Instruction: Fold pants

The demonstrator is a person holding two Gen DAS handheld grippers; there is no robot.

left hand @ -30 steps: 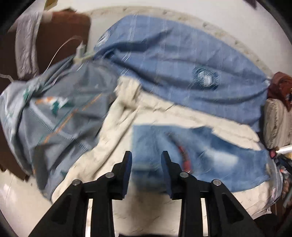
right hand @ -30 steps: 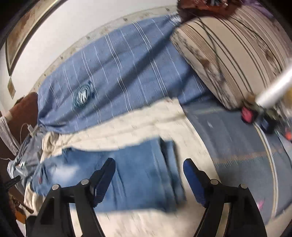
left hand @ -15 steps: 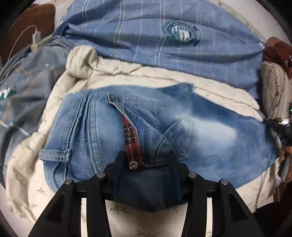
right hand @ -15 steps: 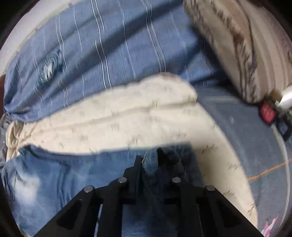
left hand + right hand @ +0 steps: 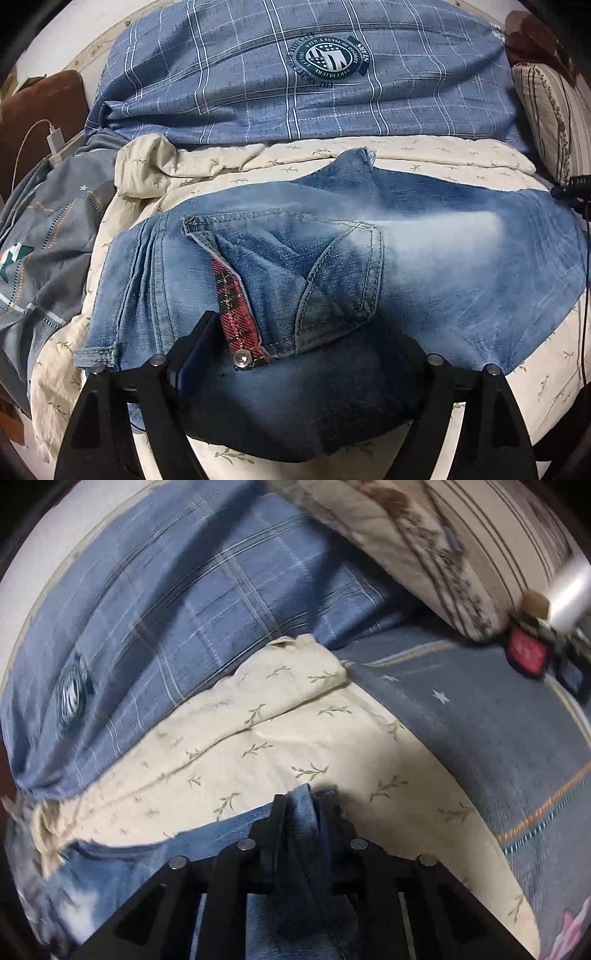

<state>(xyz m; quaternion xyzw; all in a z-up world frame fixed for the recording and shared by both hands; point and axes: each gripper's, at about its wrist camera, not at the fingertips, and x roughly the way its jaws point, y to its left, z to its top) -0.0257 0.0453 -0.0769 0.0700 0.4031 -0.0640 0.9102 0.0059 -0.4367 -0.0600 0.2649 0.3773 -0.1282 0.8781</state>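
Note:
Blue denim pants [image 5: 406, 258] lie across a cream leaf-print sheet [image 5: 424, 151] on a bed. The waist end, with a back pocket and red plaid lining, fills the left wrist view. My left gripper [image 5: 295, 354] has its jaws wide apart, with a thick bunch of the waistband between them. My right gripper [image 5: 304, 805] is shut on a fold of the pants' other end [image 5: 301, 801] and holds it just above the sheet [image 5: 258, 738].
A blue plaid pillow [image 5: 314, 85] lies behind the pants. A striped cushion [image 5: 550, 110] is at the right. A grey patterned quilt [image 5: 48, 236] and a white charger [image 5: 55, 142] are at the left. Small dark and red items [image 5: 526, 653] sit at the right.
Both grippers came down onto the pants. The right one closed on the leg end. The left one took the waist between its jaws, which have since spread wider. The pants look closer now.

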